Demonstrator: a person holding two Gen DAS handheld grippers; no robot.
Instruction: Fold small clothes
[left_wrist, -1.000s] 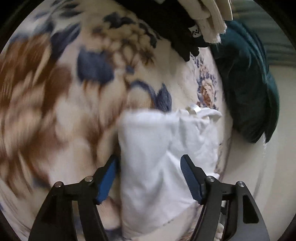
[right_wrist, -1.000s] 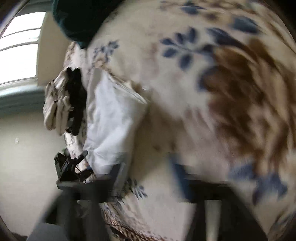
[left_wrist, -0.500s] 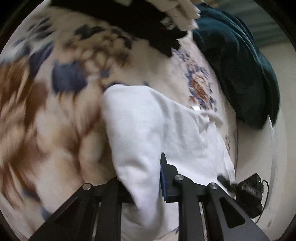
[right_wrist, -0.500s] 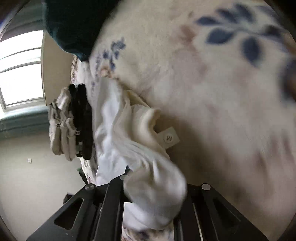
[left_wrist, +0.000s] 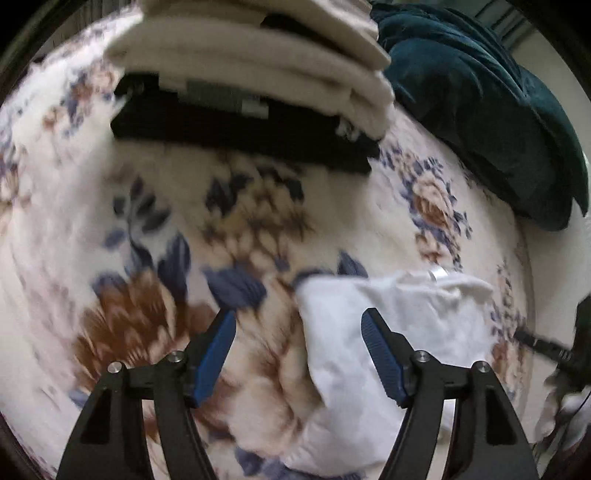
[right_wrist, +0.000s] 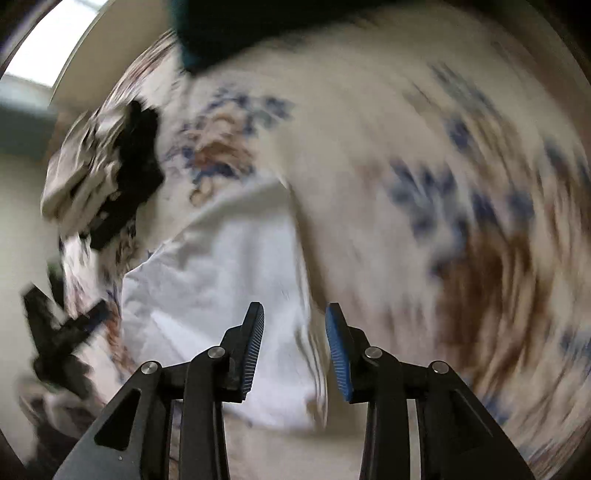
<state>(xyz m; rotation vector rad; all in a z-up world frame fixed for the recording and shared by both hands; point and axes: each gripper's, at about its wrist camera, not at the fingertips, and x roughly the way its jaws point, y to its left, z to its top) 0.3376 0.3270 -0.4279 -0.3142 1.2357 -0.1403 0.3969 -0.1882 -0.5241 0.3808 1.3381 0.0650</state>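
A white garment (left_wrist: 432, 310) lies folded on the floral blanket (left_wrist: 122, 206). My left gripper (left_wrist: 299, 332) hovers above its left edge with jaws opening; the blue pads (left_wrist: 218, 347) touch nothing. In the right wrist view the same white garment (right_wrist: 221, 266) lies flat below my right gripper (right_wrist: 295, 336). Its jaws are also opening, and the cloth's right edge lies beneath the gap with no pad on it. This view is blurred by motion.
A stack of folded cream clothes (left_wrist: 258, 62) on black ones (left_wrist: 240, 129) sits at the far side of the blanket, also seen as a stack (right_wrist: 96, 177). A dark teal cushion (left_wrist: 480, 110) lies at the right. The other gripper (right_wrist: 55, 332) shows blurred at the left.
Half a second ago both grippers were shut on bunched white cloth. Both have since let go and lifted away, and the garment now lies flat on the blanket.
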